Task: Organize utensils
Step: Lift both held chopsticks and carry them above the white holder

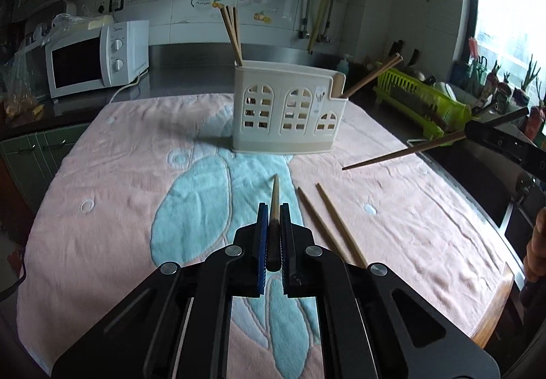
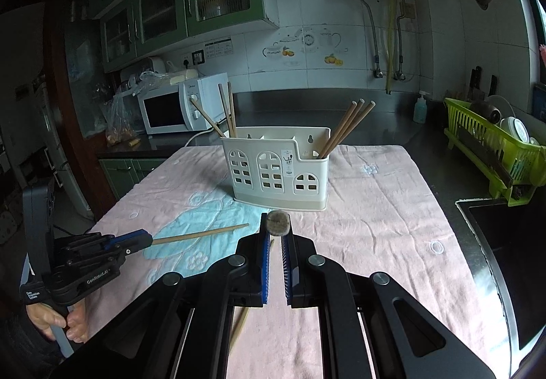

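A cream utensil holder (image 1: 290,113) (image 2: 276,174) stands on the pink towel (image 1: 119,174) (image 2: 375,225), with chopsticks upright in its left and right compartments. My left gripper (image 1: 274,208) (image 2: 149,239) is shut on a wooden chopstick (image 1: 275,194) (image 2: 201,234), lifted off the towel with its tip towards the holder. My right gripper (image 2: 277,225) (image 1: 468,134) is shut on another chopstick (image 1: 402,152), seen end-on (image 2: 278,223) in its own view. Two loose chopsticks (image 1: 327,222) lie on the towel just right of the left gripper; one (image 2: 239,328) shows under the right gripper.
A white microwave (image 1: 99,58) (image 2: 177,106) sits at the back left. At the right are a green dish rack (image 1: 423,99) (image 2: 491,147) and a dark sink (image 2: 505,242). A person's hand (image 2: 54,321) holds the left gripper's handle.
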Available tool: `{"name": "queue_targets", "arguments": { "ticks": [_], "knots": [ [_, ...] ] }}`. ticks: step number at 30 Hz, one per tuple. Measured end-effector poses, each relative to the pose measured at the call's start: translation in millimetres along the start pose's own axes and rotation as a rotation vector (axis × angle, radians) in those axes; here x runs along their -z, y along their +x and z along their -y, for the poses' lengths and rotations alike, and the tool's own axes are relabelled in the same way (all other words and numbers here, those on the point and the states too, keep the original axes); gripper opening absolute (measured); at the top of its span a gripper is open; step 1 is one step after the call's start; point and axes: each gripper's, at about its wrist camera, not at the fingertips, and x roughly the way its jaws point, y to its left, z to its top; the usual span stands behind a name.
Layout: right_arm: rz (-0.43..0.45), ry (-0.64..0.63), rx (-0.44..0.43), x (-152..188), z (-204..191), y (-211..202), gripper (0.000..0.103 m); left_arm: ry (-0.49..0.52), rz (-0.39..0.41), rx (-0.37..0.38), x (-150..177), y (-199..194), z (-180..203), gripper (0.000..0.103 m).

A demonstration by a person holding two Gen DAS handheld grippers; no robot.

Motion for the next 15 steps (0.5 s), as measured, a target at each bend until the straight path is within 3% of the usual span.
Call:
{"name": "queue_targets", "arguments": {
  "ticks": [15],
  "knots": [
    [0.046,-0.054,-0.026,-59,6,3,0.006,0.023,0.094,0.06,-66,-10,4,0.005]
  ]
}}
